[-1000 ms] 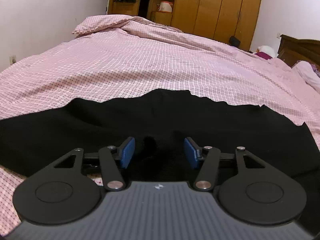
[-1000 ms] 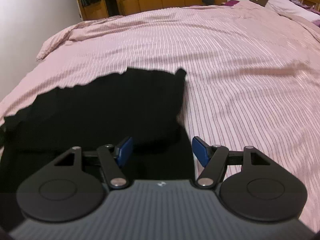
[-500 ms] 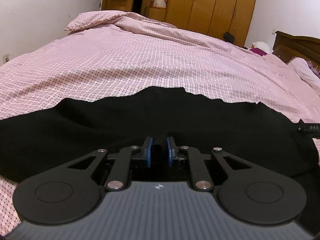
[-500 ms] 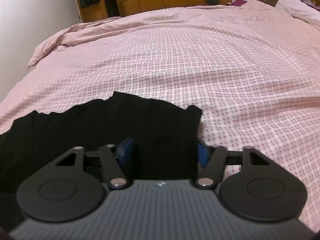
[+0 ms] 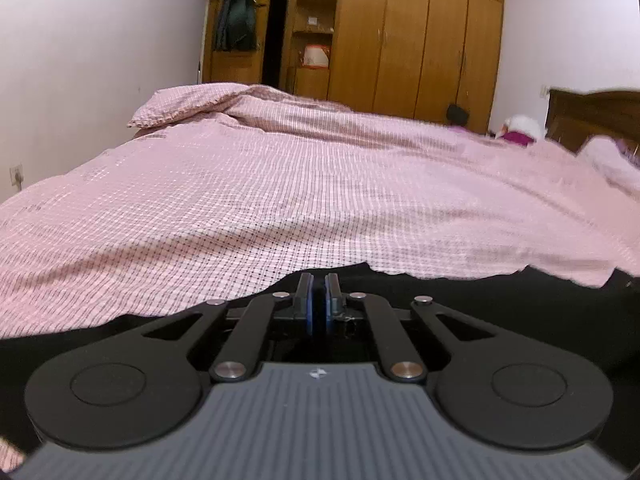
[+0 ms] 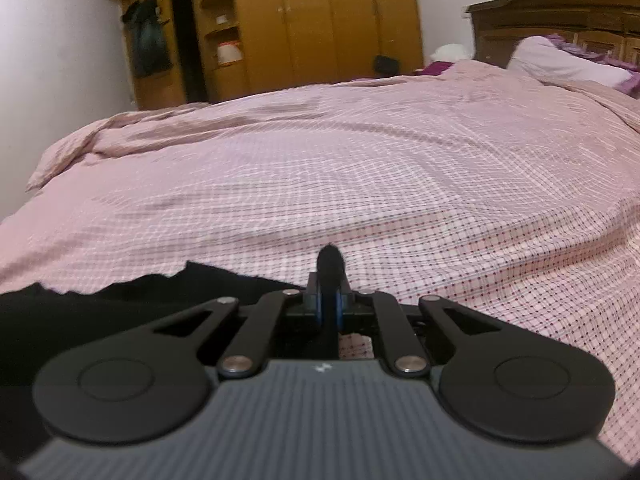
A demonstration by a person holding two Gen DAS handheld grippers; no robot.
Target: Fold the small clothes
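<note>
Left gripper (image 5: 319,298) clamped on black garment (image 5: 500,300) at lower centre. Right gripper (image 6: 329,304) pinches garment edge (tuft pokes above fingers). Pink checked bedspread (image 6: 360,184) fills mid-frame.

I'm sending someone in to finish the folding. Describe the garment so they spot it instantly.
Start at the big bed under the pink checked cover, wooden wardrobe behind it. On its near edge lies the black garment, pinched by the left gripper and right gripper. It is the only dark, plain cloth on that pale checked surface.
</note>
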